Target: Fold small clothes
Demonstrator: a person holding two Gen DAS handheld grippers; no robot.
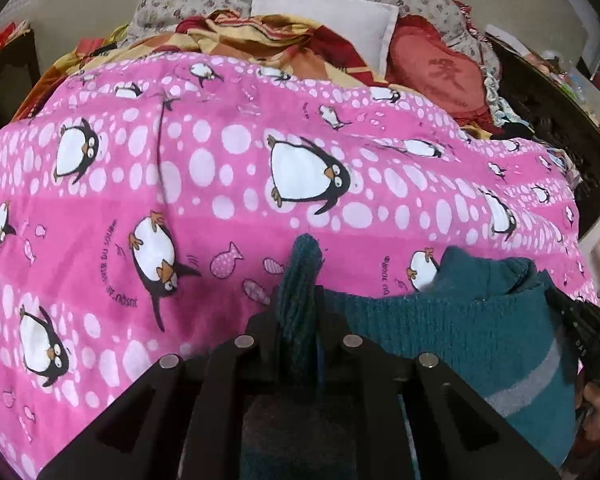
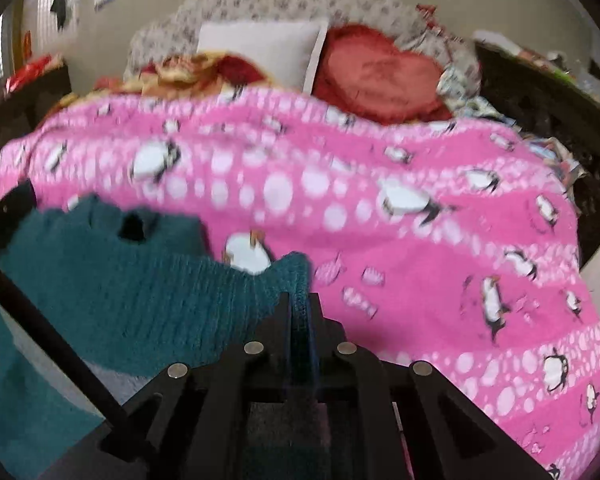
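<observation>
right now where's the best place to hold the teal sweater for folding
At its top edge, one bunched corner in each tool, as now. The left tool is shut on a gathered ridge of the teal sweater; the right tool pinches the other end. The knit sags between them above the pink penguin blanket, so coming from above with the edges spread looks best.

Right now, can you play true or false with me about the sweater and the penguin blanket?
1. Both grippers pinch the teal knit sweater. True: the left gripper and the right gripper are each closed on a bunch of it.
2. The blanket is blue with ducks. False: it is pink with penguins and white dots.
3. A heart-shaped red cushion lies beyond the blanket. True.
4. The sweater is one plain colour. False: it has a grey stripe.
5. The white pillow lies on the sweater. False: it lies far beyond it.
</observation>
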